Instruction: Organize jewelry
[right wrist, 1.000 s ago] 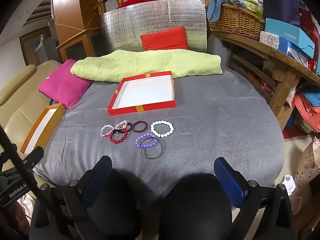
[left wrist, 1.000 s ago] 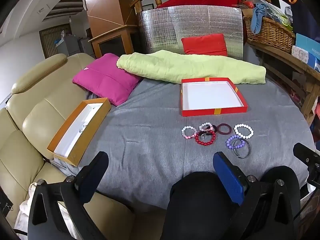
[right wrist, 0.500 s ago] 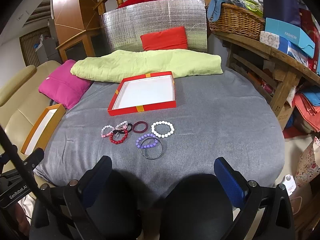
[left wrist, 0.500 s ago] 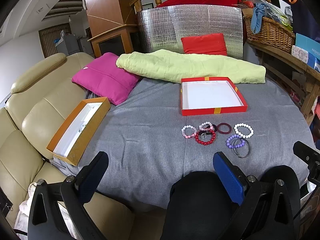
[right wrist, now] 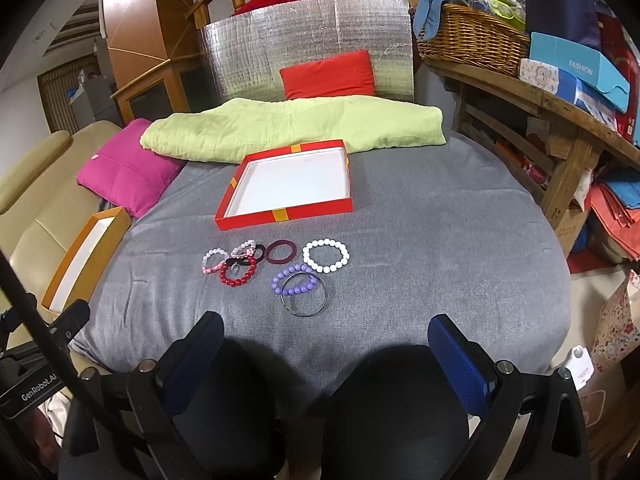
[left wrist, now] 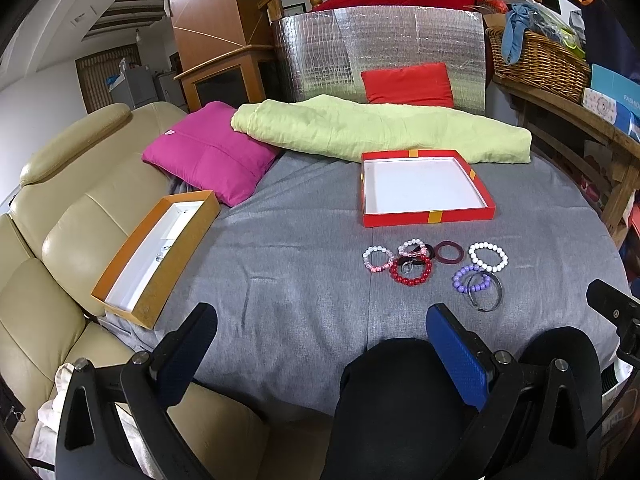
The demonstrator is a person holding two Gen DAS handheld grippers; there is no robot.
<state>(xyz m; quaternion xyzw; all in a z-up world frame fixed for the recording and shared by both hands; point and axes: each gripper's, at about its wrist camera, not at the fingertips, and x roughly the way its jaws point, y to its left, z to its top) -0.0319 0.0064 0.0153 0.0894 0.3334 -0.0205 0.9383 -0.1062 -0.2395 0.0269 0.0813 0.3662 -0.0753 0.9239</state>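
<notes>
Several bracelets lie in a cluster on the grey cloth: a white bead one (right wrist: pixel 325 256), a purple bead one (right wrist: pixel 295 279), a thin metal bangle (right wrist: pixel 305 295), a dark red ring (right wrist: pixel 281 251) and a red bead one (right wrist: pixel 237 273); the cluster also shows in the left wrist view, with the white bead bracelet (left wrist: pixel 488 257). An empty red tray (right wrist: pixel 285 213) (left wrist: pixel 427 216) sits just behind them. My left gripper (left wrist: pixel 320 332) and right gripper (right wrist: pixel 324 340) are both open and empty, held near the cloth's front edge, short of the bracelets.
An orange box (left wrist: pixel 156 254) rests at the cloth's left edge on a beige sofa (left wrist: pixel 60 208). A pink cushion (left wrist: pixel 208 156), green blanket (left wrist: pixel 372 128) and red cushion (left wrist: pixel 408 84) lie behind. A wooden shelf (right wrist: pixel 540 96) with a basket stands on the right.
</notes>
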